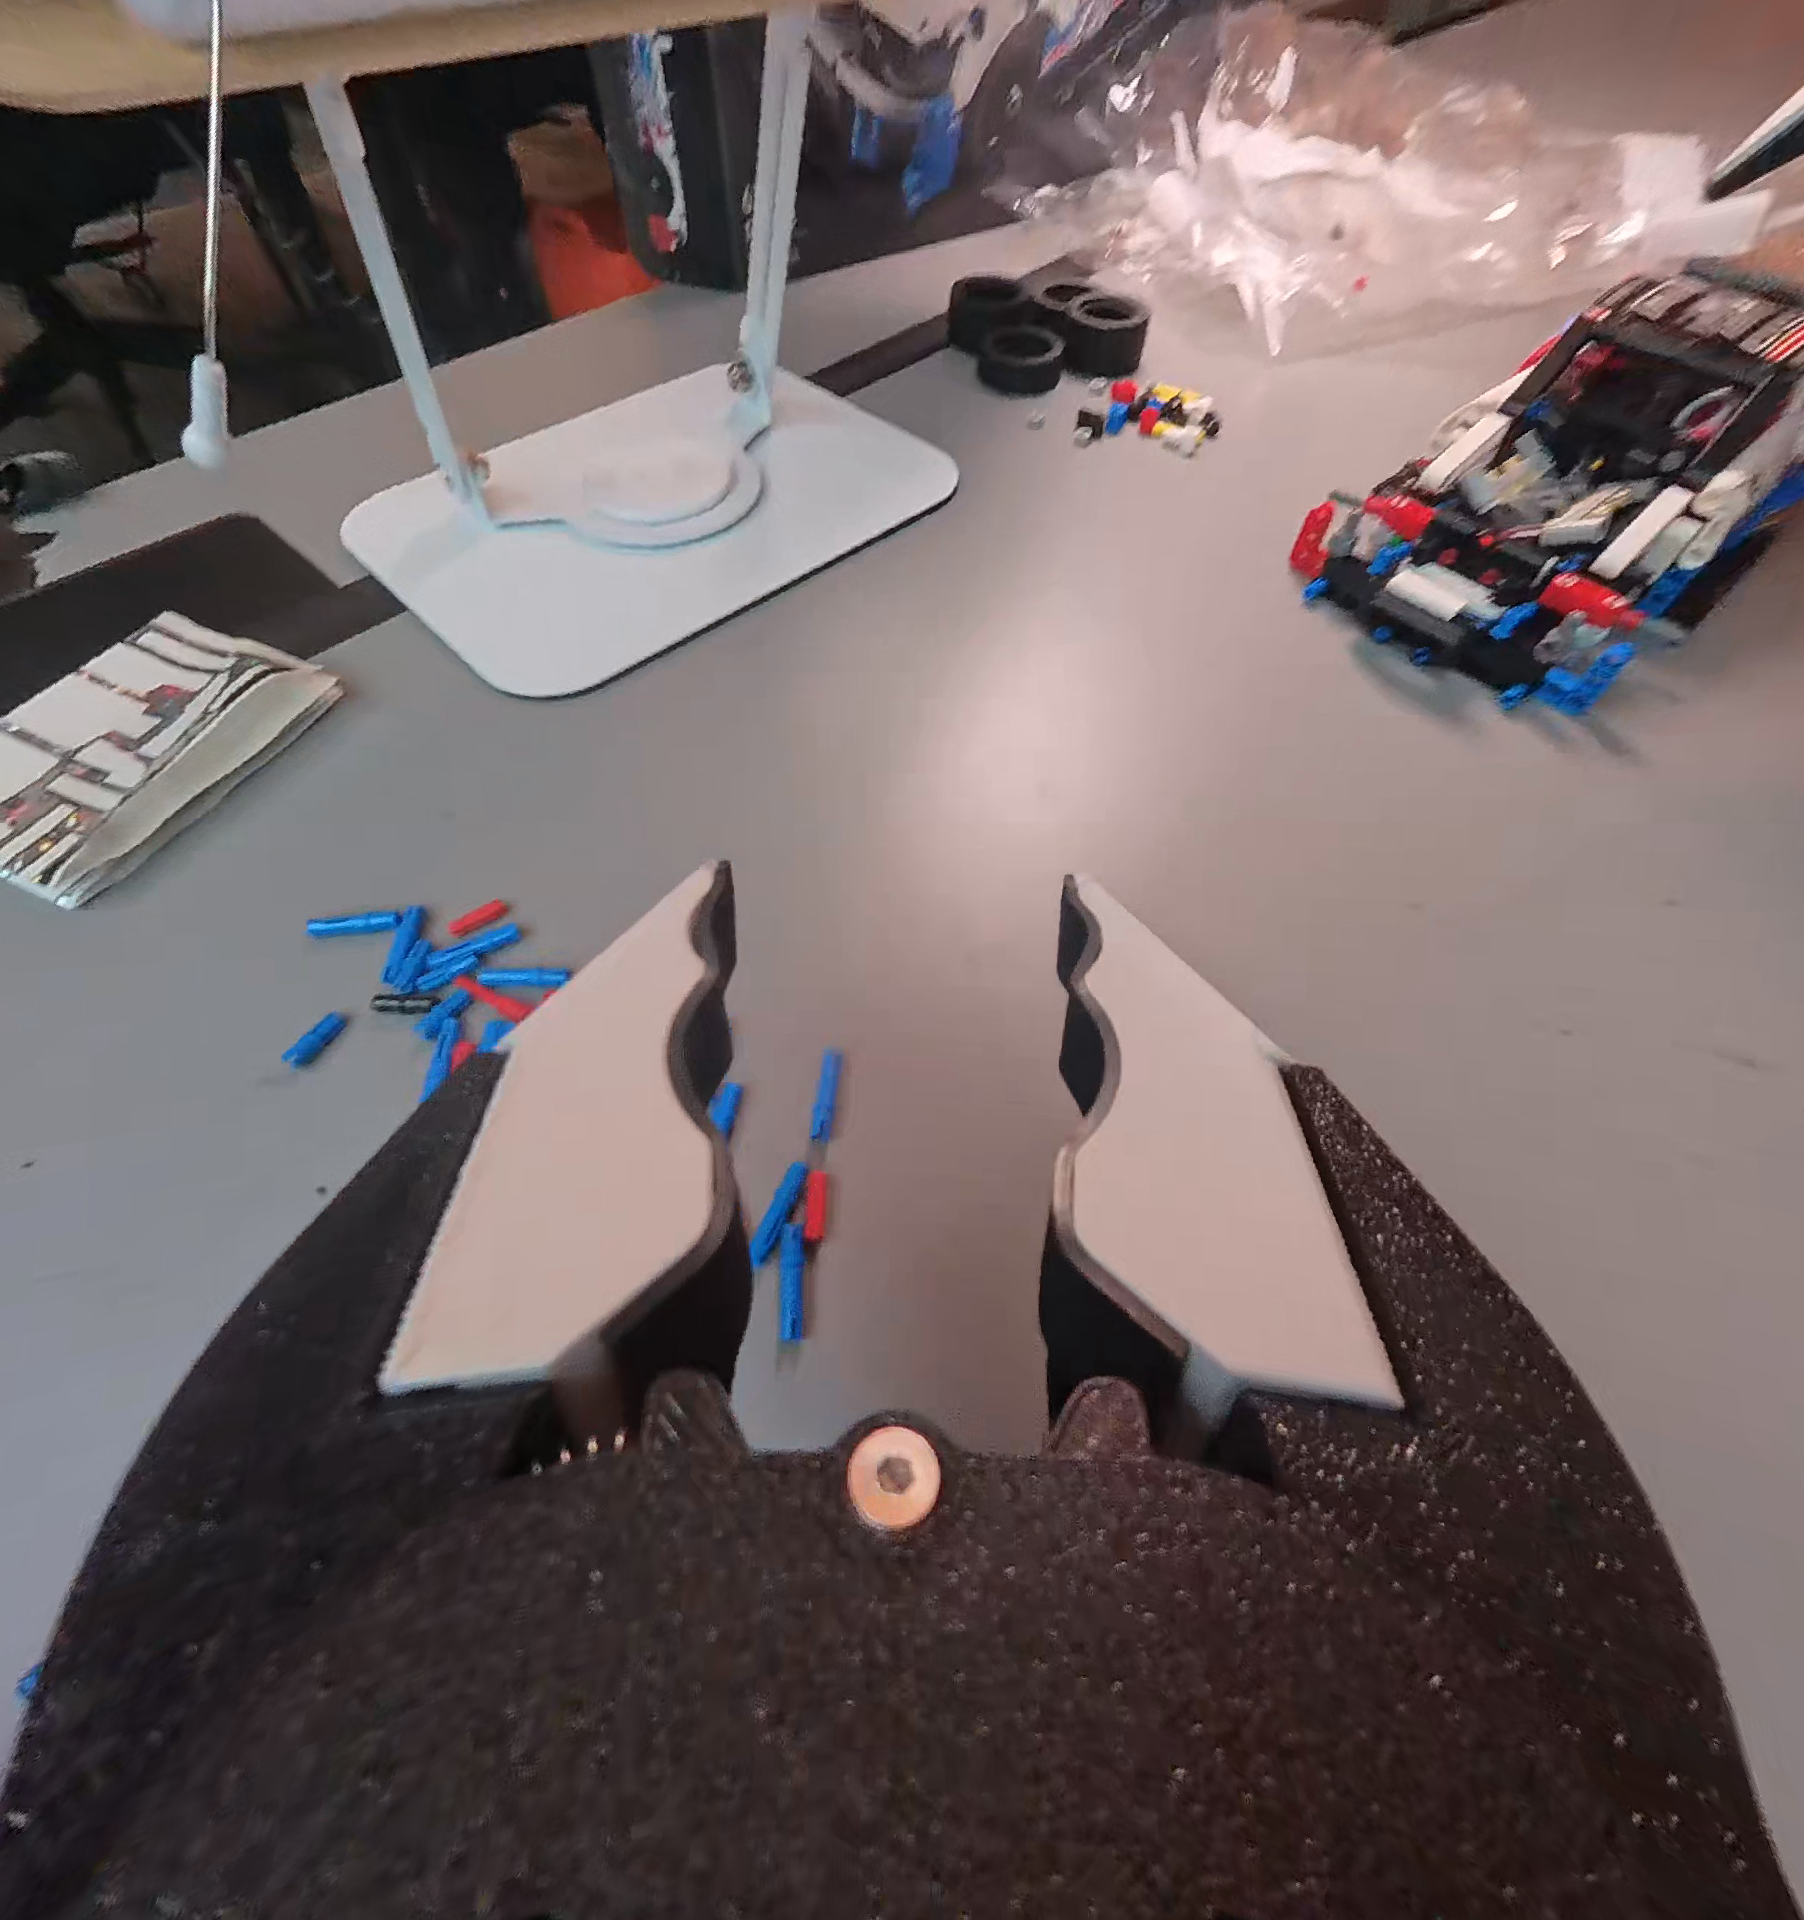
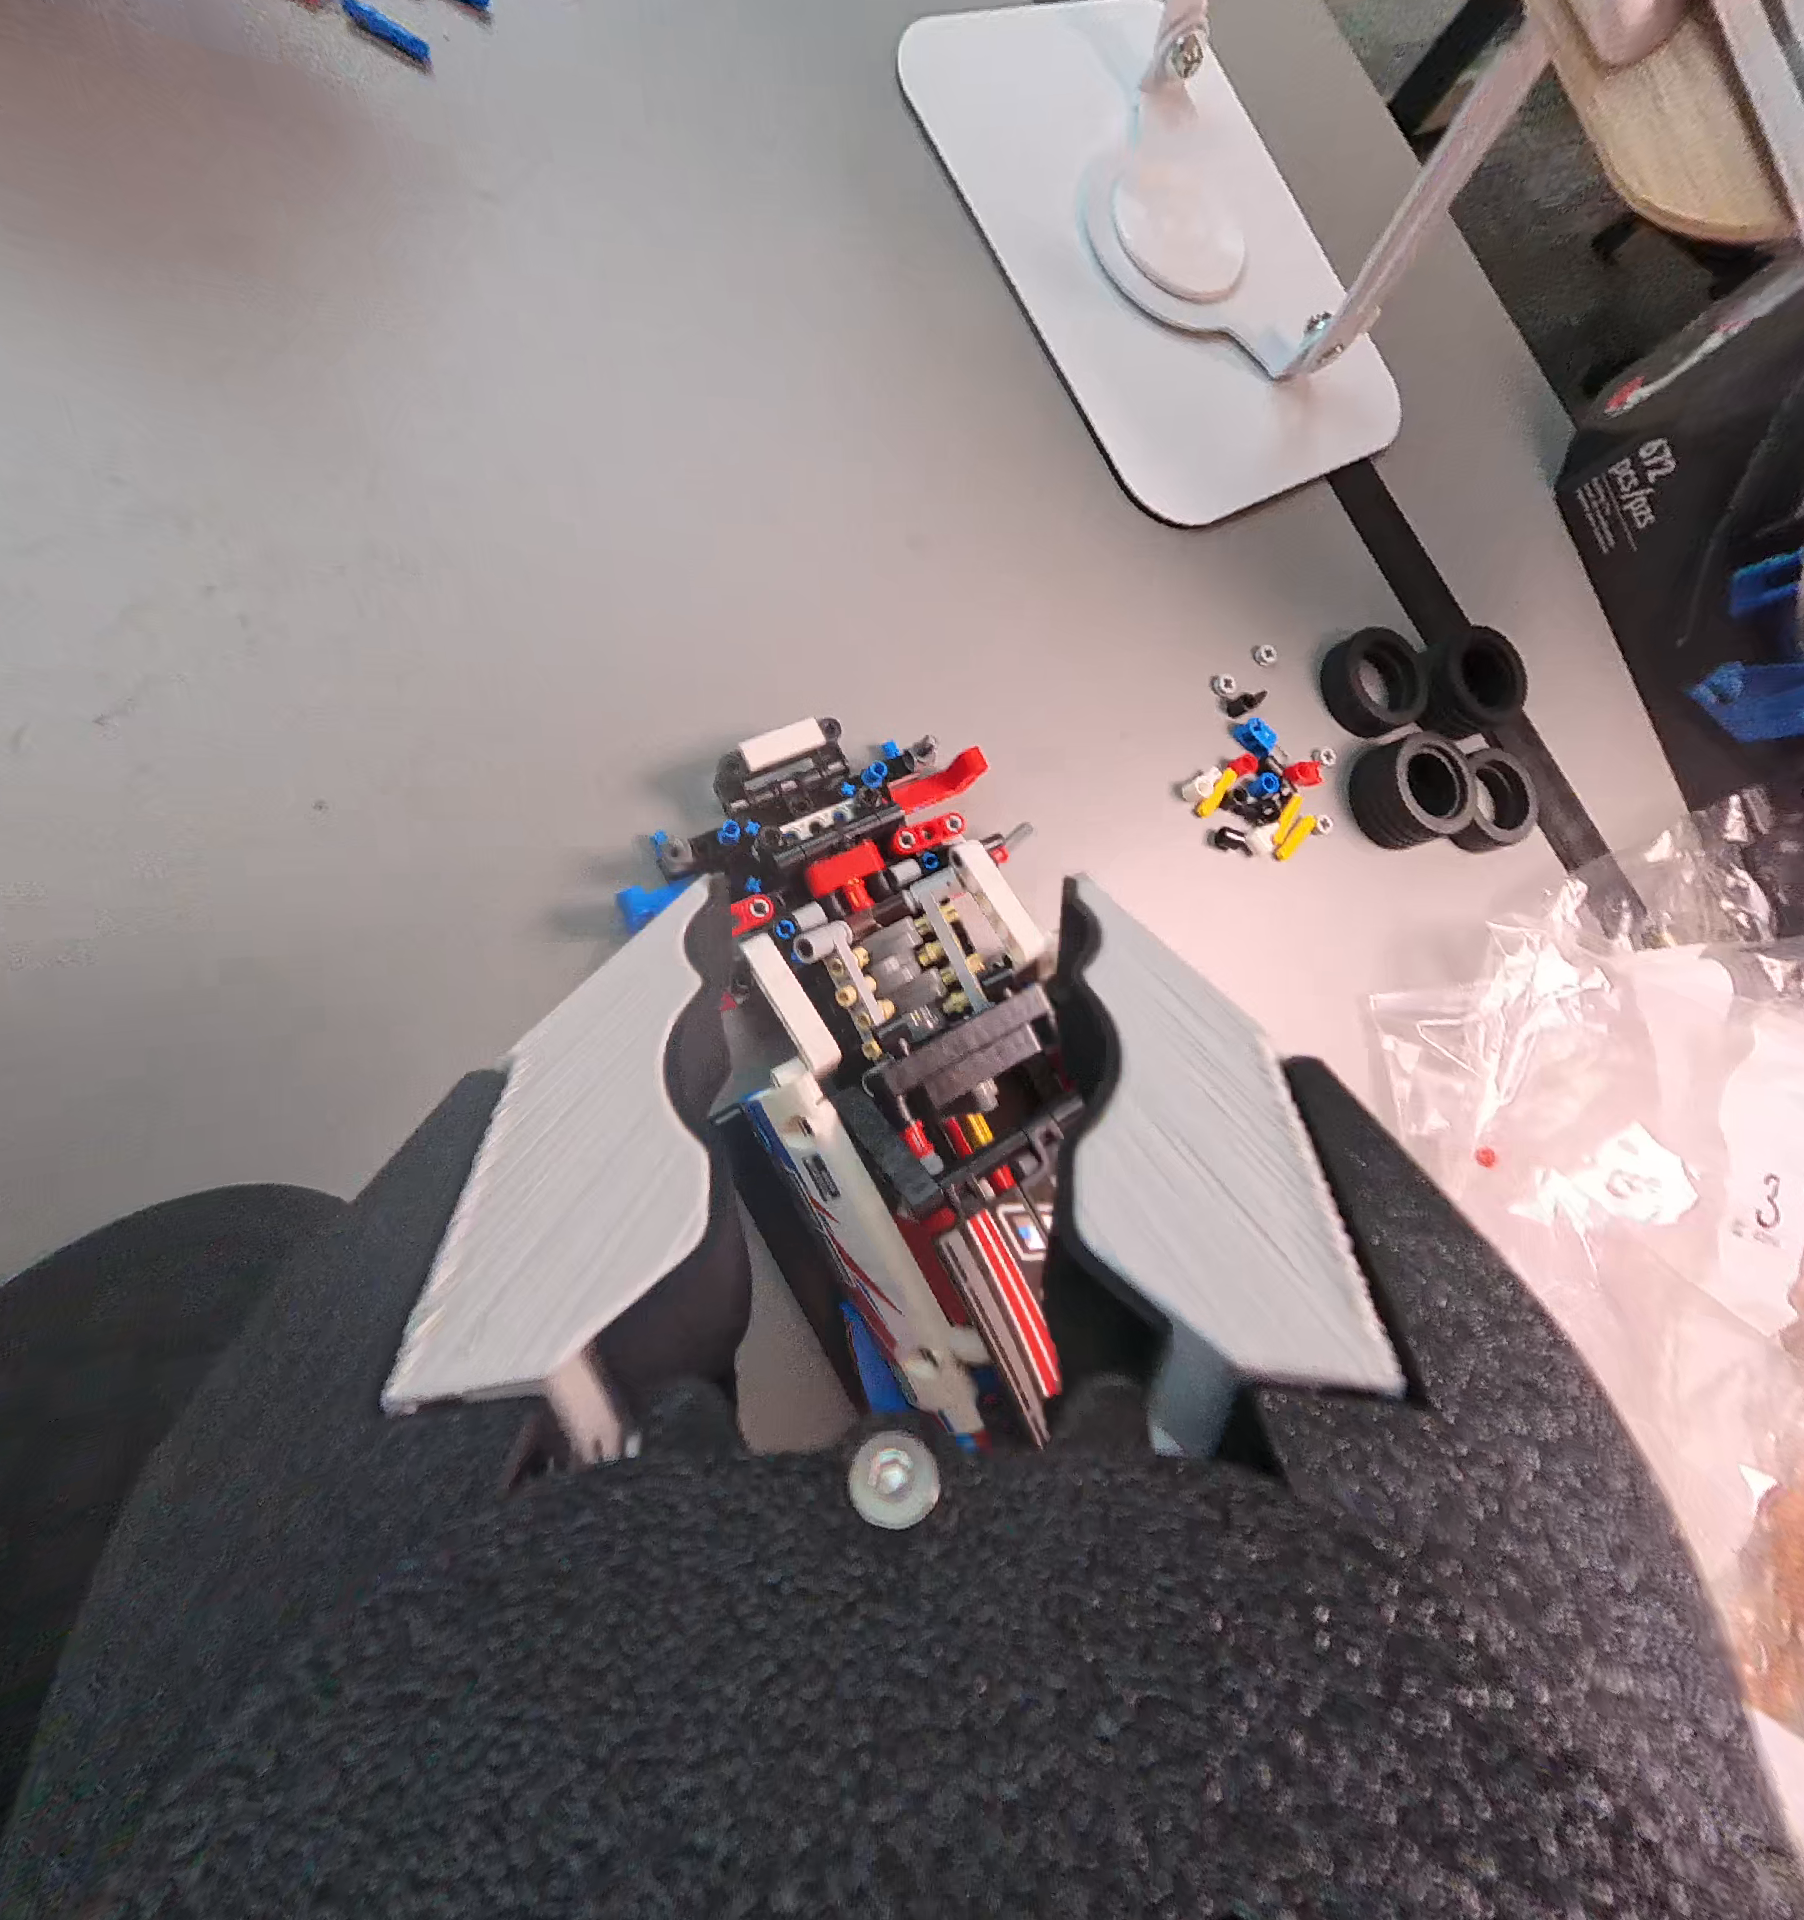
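Note:
My left gripper (image 1: 893, 883) is open and empty, low over the grey table (image 1: 981, 748). Several loose blue and red pins (image 1: 441, 966) lie on the table under and left of its left finger, and a few more pins (image 1: 799, 1195) lie between its fingers. A brick-built race car (image 1: 1563, 499) in black, white, red and blue stands at the right. My right gripper (image 2: 890, 894) is open, its fingers either side of the car's rear half (image 2: 908, 1049). I cannot tell whether the pads touch the car. One right finger (image 1: 1776, 145) shows behind the car.
A white stand base (image 1: 659, 540) with two slanted rods sits at the back. Black tyres (image 1: 1043, 327) and a small heap of mixed coloured parts (image 1: 1152, 410) lie behind the car. Crumpled clear bags (image 1: 1324, 197) lie at the back right. A folded booklet (image 1: 119, 758) lies left.

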Demonstrator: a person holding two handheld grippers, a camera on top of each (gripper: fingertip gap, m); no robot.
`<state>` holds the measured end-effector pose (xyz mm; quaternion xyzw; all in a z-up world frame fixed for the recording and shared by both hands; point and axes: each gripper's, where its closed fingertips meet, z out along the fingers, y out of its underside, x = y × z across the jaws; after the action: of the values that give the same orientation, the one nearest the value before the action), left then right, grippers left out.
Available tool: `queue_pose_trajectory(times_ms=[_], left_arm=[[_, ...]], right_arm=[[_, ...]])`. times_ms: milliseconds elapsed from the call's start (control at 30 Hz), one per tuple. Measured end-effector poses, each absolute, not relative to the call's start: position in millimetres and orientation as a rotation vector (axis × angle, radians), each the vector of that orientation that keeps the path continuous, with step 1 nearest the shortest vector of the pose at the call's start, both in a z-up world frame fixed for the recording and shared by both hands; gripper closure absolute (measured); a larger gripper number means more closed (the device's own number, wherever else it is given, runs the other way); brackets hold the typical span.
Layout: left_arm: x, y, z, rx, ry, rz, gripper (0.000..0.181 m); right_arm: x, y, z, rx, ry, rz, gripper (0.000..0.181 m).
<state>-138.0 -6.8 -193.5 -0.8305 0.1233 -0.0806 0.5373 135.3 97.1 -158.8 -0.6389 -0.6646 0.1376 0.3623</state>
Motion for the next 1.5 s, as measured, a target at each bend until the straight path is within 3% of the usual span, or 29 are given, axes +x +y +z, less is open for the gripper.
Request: queue_pose_trajectory(times_ms=[33,167,200,267,300,367,467,733,933,1000,1233,1367,1500], left_arm=[[-131,-8,-189,-1.942,0.296,-0.227,0.117],[-114,-9,-171,-1.829,0.292,-0.272,0.093],[-113,-9,-166,-1.805,0.285,-0.264,0.088],[-111,-10,-157,-1.758,0.266,-0.254,0.081],[-112,-10,-154,-1.744,0.252,-0.253,0.074],[-112,-9,-149,-1.720,0.226,-0.263,0.061],[-116,-7,-144,-1.687,0.199,-0.302,0.061],[-141,7,-131,-1.565,0.170,-0.178,0.136],[-149,16,-122,-1.534,0.165,-0.127,0.153],[-155,17,-117,-1.524,0.157,-0.077,0.153],[-148,13,-103,-1.484,0.151,-0.100,0.109],[-140,10,-102,-1.461,0.209,-0.086,0.086],[-127,6,-108,-1.473,0.281,-0.118,0.095]], right_arm=[[140,100,-158,-1.652,-1.691,0.346,0.115],[136,116,-134,-1.552,-1.492,0.356,0.103],[132,123,-118,-1.479,-1.385,0.354,0.111],[135,136,-79,-1.334,-1.109,0.387,0.158],[137,137,-64,-1.272,-0.995,0.450,0.168],[144,137,-42,-1.194,-0.771,0.608,0.174],[154,136,-31,-1.108,-0.564,0.722,0.176],[114,127,-65,-1.166,-0.627,0.781,0.137],[89,105,-66,-1.153,-0.696,0.908,0.127],[81,95,-63,-1.132,-0.732,0.965,0.117],[62,75,-80,-1.127,-0.912,0.960,0.083],[54,64,-94,-1.198,-1.009,1.006,0.079],[51,56,-97,-1.203,-1.043,1.061,0.095]])
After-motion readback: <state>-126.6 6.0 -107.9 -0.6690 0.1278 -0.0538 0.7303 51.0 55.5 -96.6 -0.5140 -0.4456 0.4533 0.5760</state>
